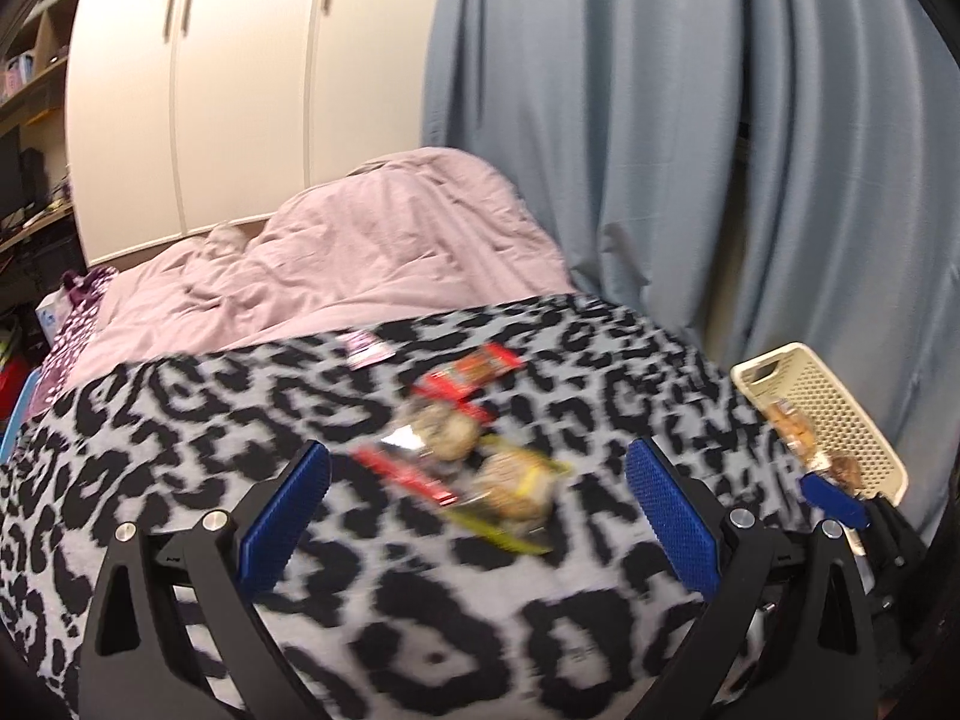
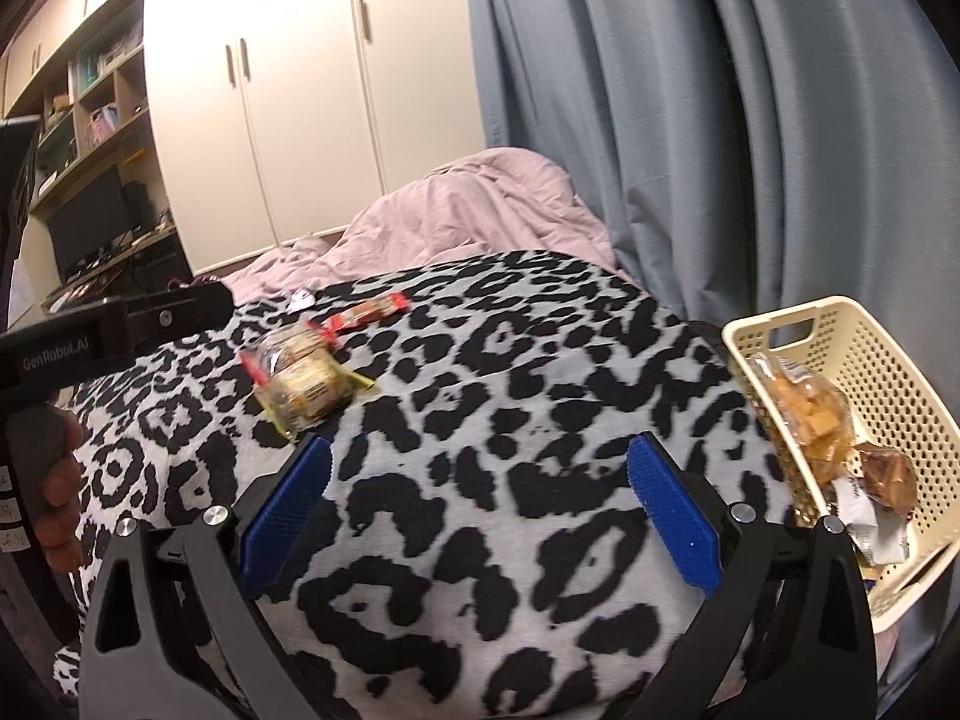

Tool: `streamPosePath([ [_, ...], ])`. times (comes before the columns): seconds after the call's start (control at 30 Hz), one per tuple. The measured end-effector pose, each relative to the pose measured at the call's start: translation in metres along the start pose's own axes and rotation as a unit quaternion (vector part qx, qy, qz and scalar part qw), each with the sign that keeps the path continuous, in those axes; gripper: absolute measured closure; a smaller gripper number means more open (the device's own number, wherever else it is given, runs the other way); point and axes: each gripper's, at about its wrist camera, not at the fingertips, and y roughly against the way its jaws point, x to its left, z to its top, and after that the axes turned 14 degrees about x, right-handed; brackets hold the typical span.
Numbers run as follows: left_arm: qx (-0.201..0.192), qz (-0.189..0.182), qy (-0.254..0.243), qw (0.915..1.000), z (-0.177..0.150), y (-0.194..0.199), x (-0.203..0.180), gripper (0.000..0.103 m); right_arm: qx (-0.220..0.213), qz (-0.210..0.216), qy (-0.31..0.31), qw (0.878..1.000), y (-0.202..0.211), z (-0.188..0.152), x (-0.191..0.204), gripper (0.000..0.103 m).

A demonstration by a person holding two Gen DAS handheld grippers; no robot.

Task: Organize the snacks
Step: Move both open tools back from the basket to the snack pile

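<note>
bed (image 2: 480,480), leopard blanket | cream basket (image 2: 870,354) at 3 o'clock, some packets already in | loose snacks (image 1: 474,456) at 12 o'clock of the left hand-held gripper (image 1: 480,504), jaws apart, nothing held | right hand-held gripper (image 2: 480,504) likewise apart | step: fetching next packet; next move likely: lower, straddle one wrapper, pinch

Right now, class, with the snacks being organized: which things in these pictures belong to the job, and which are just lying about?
Part of the job:
- cream basket
- snack packets in the basket
- loose snack packets on the blanket
- left gripper and right gripper, both open and empty

Just lying about:
- pink duvet
- grey curtain
- wardrobe
</note>
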Motion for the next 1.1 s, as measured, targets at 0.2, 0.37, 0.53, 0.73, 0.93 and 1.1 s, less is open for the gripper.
streamPosePath([
  [0.2, 0.016, 0.028, 0.027, 0.9991, -0.014, -0.005, 0.038, 0.005, 0.025, 0.025, 0.022, 0.999, -0.018, 0.009, 0.019, 0.003],
  [0.37, 0.020, 0.041, 0.054, 0.9975, -0.021, -0.005, 0.063, 0.005, 0.052, 0.052, 0.035, 0.997, -0.033, 0.021, 0.036, 0.003],
  [0.53, 0.019, 0.043, 0.066, 0.9967, -0.024, -0.003, 0.078, 0.005, 0.081, 0.078, 0.041, 0.993, -0.046, 0.034, 0.052, 0.003],
  [0.73, 0.018, 0.040, 0.070, 0.9966, -0.025, -0.002, 0.087, 0.005, 0.112, 0.084, 0.047, 0.989, -0.069, 0.051, 0.071, 0.003],
  [0.93, 0.018, 0.038, 0.079, 0.9960, -0.027, -0.003, 0.097, 0.005, 0.134, 0.075, 0.061, 0.986, -0.090, 0.066, 0.090, 0.003],
  [1.1, 0.018, 0.036, 0.085, 0.9956, -0.027, -0.003, 0.103, 0.005, 0.141, 0.061, 0.067, 0.986, -0.101, 0.075, 0.097, 0.003],
])
